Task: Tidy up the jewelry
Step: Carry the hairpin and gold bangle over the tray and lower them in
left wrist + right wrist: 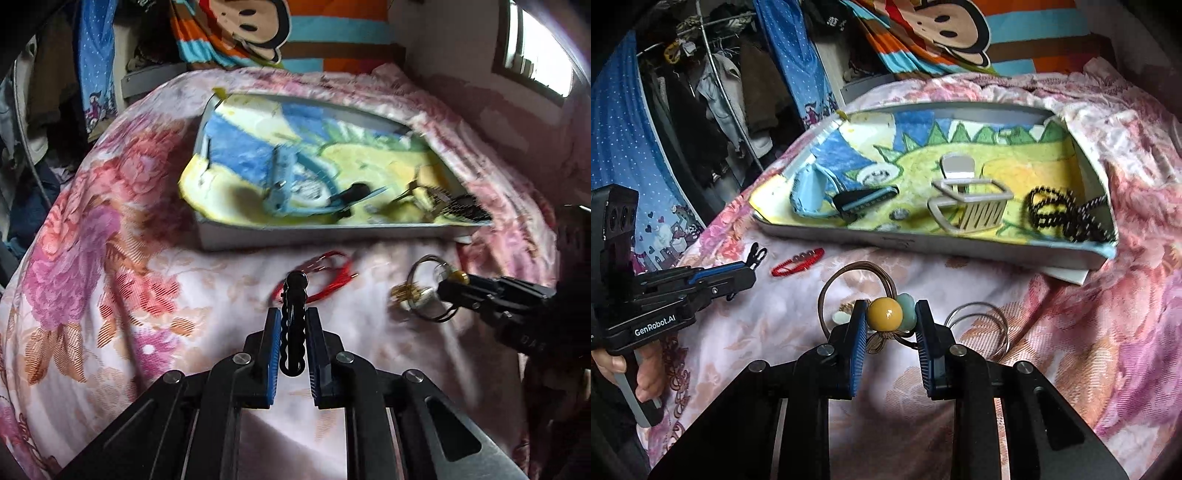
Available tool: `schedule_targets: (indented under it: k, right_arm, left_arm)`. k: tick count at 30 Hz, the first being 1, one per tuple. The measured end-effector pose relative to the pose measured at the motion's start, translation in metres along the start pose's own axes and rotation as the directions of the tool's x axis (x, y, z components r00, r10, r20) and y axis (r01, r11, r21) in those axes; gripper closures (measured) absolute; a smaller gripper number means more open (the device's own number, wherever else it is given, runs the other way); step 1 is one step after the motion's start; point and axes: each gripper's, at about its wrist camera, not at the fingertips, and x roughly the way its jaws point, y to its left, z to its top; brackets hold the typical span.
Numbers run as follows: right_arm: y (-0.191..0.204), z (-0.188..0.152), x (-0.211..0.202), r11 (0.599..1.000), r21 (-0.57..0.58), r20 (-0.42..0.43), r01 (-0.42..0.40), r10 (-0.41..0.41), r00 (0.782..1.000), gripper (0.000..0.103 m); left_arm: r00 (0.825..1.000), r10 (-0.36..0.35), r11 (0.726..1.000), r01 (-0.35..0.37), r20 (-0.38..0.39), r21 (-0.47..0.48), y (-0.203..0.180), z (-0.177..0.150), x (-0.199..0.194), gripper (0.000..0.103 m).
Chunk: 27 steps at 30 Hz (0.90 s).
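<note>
My left gripper (293,317) is shut on a black wavy hair clip (293,325), held above the floral bedspread; it also shows in the right wrist view (751,264). My right gripper (891,314) is shut on a hair tie with a yellow bead (885,314) and a pale green bead; it shows in the left wrist view (448,284) too. A red hair tie (325,273) lies on the bedspread in front of the tray (314,234). Thin metal bangles (979,325) lie to the right of my right gripper.
The grey tray (960,247) is lined with a blue and yellow towel and holds a blue item (809,192), a black comb clip (866,201), a beige claw clip (971,203) and a black beaded tie (1060,210). Clothes hang at the left.
</note>
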Motion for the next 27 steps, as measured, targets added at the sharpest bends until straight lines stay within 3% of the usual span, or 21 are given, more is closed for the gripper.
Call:
schedule_targets:
  k: [7,15,21,27]
  right_arm:
    - [-0.005,0.024,-0.029,0.999,-0.016,0.122,0.033,-0.031,0.992,0.080]
    - [-0.042,0.054,-0.047,0.987,0.072,0.236,0.142,-0.156,0.959,0.080]
    - [-0.078,0.067,-0.030,0.960,0.159,0.217,0.232,-0.263,0.940,0.080]
    - [-0.090,0.066,-0.003,0.943,0.184,0.152,0.276,-0.304,0.940,0.080]
  left_arm:
    - [0.991,-0.036,0.999,0.032,0.132,0.034,-0.022,0.010,-0.015,0.090]
    - [0.965,-0.111,0.994,0.110,0.240,0.018,-0.053,0.056,-0.003,0.090]
    - [0.975,-0.104,0.994,0.107,0.199,-0.007,-0.067,0.082,0.028,0.090]
    - [0.991,-0.087,0.996,0.085,0.107,0.017,-0.076,0.081,0.062,0.090]
